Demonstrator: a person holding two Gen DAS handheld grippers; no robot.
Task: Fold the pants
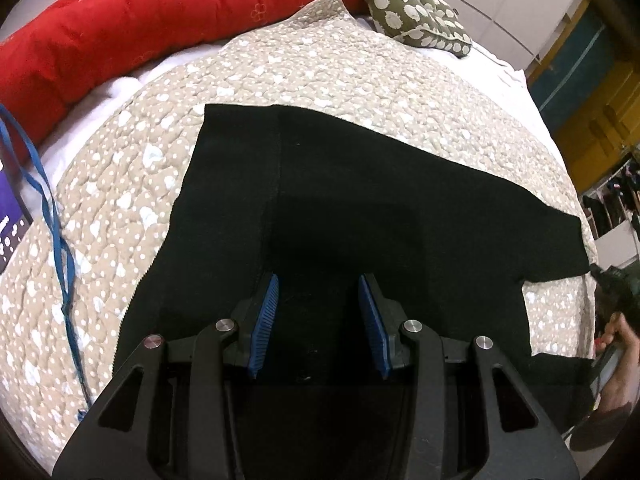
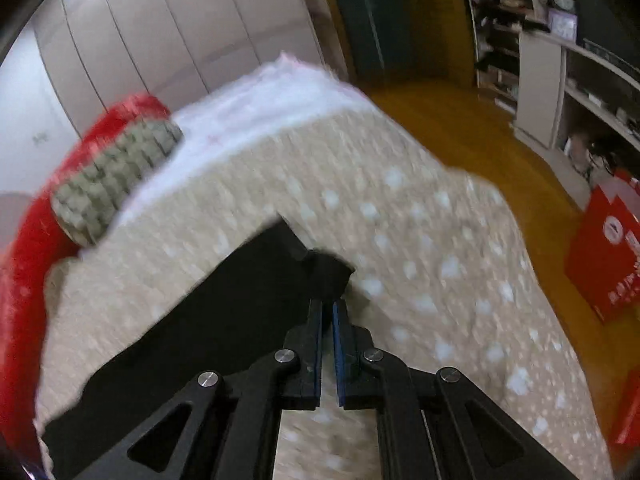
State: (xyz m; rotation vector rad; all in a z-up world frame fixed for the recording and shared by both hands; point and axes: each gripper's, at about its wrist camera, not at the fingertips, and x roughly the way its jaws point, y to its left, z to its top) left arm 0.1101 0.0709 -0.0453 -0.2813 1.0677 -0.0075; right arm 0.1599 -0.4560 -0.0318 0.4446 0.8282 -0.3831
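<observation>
Black pants point(image 1: 360, 200) lie spread on a beige dotted quilt point(image 1: 132, 184) on the bed. My left gripper point(image 1: 319, 280) is open and empty, hovering low over the near part of the pants. My right gripper point(image 2: 327, 304) is shut on a corner of the pants leg point(image 2: 324, 276) and holds it just above the quilt point(image 2: 440, 240). The rest of that leg point(image 2: 192, 320) trails back to the left. The right gripper's body and the hand on it show at the right edge of the left wrist view point(image 1: 616, 304).
A red quilted blanket point(image 1: 140, 20) and an olive spotted pillow point(image 1: 416, 8) lie at the far side of the bed. A blue strap point(image 1: 56, 216) lies at the left. The bed edge, wooden floor point(image 2: 480, 128), shelves point(image 2: 560, 80) and a red box point(image 2: 608, 248) are to the right.
</observation>
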